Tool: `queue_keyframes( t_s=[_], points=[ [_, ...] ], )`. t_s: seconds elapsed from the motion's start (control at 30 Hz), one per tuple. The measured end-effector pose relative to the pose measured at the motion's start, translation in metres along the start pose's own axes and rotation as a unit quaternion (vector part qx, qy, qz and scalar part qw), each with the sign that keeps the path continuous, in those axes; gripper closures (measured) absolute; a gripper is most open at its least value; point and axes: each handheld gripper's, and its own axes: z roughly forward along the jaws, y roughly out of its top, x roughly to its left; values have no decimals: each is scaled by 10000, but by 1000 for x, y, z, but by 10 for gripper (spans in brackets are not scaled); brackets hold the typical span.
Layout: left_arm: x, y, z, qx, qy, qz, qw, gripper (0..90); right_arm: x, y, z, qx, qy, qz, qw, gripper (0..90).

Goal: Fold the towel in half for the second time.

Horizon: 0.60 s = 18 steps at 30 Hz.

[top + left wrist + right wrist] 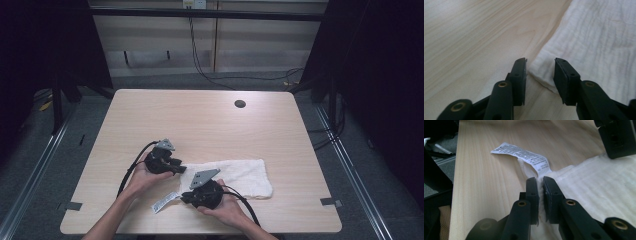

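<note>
A white folded towel (pixel 240 176) lies flat on the wooden table (pixel 200 125), near the front edge. Its printed care label (pixel 164 202) sticks out at the near left corner. My left gripper (pixel 179 168) is at the towel's far left corner; in the left gripper view its jaws stand apart around that corner (pixel 540 72) without pinching it. My right gripper (pixel 186 199) is at the near left corner, shut on the towel's edge (pixel 541 181) just behind the label (pixel 524 156). The left gripper's jaw (pixel 616 137) shows at the top right of the right gripper view.
A small round cable hole (pixel 240 104) sits near the table's far edge. Cables trail from both grippers toward the front edge. The table's far half and right side are bare wood. Dark floor and metal rails (pixel 345 165) flank the table.
</note>
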Motion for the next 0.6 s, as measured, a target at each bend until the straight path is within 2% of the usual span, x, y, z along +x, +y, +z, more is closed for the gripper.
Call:
queue_keyframes(
  t_s=[0.07, 0.1, 0.23, 0.3, 0.37, 0.53, 0.6],
  points=[
    [-1, 0, 1, 6, -52, 49, 10000, 657, 0, 0, 0, 6, 20, 50, 10000, 835],
    [-1, 0, 1, 14, 3, 88, 10000, 682, -1, 0, 0, -1, 39, 52, 10000, 835],
    [-4, 0, 3, 43, -229, 139, 9996, 840, -1, 2, 0, 67, 46, 183, 9998, 841],
    [-4, 1, 3, 38, -261, 128, 9996, 858, -1, 3, 0, 67, 81, 184, 9998, 843],
    [-2, 0, 3, -31, -411, -7, 9992, 864, -1, 3, 0, 69, 129, 202, 9997, 844],
    [2, -1, -2, -101, -483, -171, 9986, 866, -1, 6, -4, 0, 205, 234, 9995, 844],
    [3, -1, -4, -119, -484, -163, 9986, 867, -2, 7, -7, -50, 204, 227, 9995, 844]
  ],
)
